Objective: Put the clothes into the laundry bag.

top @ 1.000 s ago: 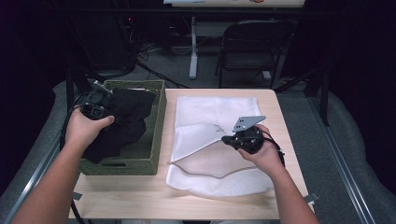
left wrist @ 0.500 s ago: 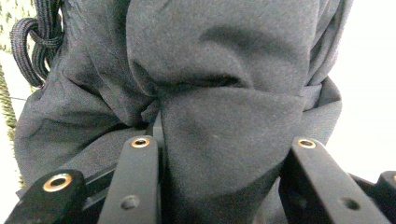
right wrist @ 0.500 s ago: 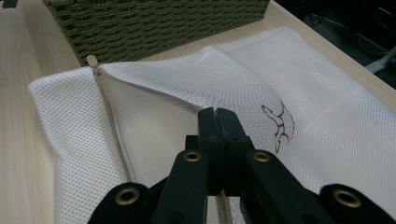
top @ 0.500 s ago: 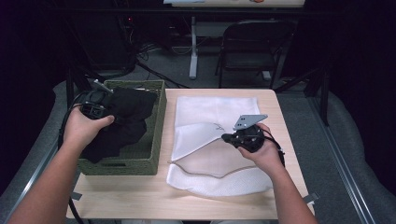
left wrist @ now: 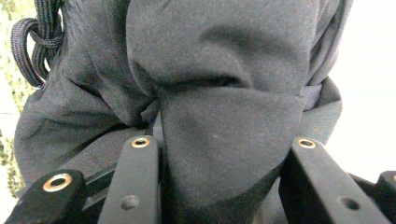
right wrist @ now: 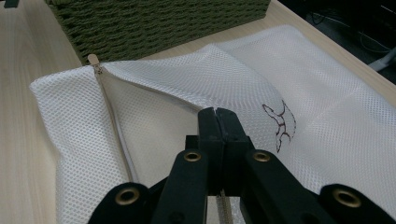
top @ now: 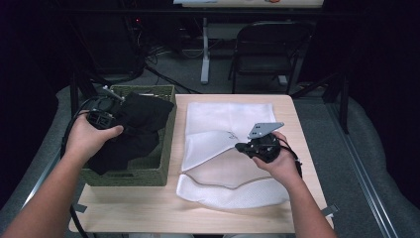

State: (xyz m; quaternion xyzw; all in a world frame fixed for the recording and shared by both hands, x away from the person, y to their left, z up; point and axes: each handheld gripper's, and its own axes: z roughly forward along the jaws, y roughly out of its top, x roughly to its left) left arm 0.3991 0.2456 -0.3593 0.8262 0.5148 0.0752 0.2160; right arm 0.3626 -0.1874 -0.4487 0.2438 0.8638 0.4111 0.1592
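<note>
A black garment (top: pixel 143 119) bulges out of the green woven basket (top: pixel 124 176) at the table's left. My left gripper (top: pixel 106 116) is shut on a fold of it above the basket's left rim. In the left gripper view the dark cloth (left wrist: pixel 210 70) is pinched between the jaws of this gripper (left wrist: pixel 219 140), and a black drawstring (left wrist: pixel 32 42) hangs at the upper left. A white mesh laundry bag (top: pixel 223 119) lies flat to the right of the basket. My right gripper (top: pixel 242 147) is shut on its upper layer and holds the mouth lifted. The zipper (right wrist: pixel 114 121) runs along the opened edge, left of the right gripper (right wrist: pixel 217 114).
The basket's wall (right wrist: pixel 154 18) stands just beyond the bag's zipper end. Bare wooden tabletop (top: pixel 148 208) runs along the near edge. A black folding chair (top: pixel 270 54) and cables stand on the floor behind the table.
My left hand has lifted the black garment slightly and shifted it a little to the right. The right hand and the bag's flap have stayed put.
</note>
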